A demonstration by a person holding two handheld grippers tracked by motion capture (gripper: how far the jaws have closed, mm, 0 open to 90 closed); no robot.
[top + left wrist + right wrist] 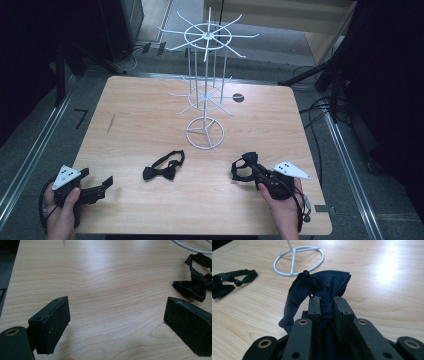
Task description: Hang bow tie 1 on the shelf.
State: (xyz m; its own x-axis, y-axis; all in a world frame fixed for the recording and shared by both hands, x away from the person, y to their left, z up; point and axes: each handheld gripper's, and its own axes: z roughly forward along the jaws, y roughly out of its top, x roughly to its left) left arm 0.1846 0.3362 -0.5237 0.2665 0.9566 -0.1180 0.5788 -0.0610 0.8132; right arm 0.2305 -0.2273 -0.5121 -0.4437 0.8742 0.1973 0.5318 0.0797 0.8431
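A white wire display rack (205, 85) stands on the wooden table (145, 120), its ring base (297, 260) in front of my right gripper. My right gripper (255, 170) is shut on a dark navy bow tie (322, 285), whose strap and small hook stick up above the jaws. A second, black bow tie (165, 167) lies flat on the table between the two hands, also seen as the black bow tie (197, 282) at the right of the left gripper view. My left gripper (102, 186) stays open near the table's front left corner, nothing between its pads (56, 325).
A small dark round mark (238, 97) sits on the table behind the rack. Black stands and cables (320, 110) crowd the floor at both sides of the table. A metal rail (30, 155) runs along the floor at left.
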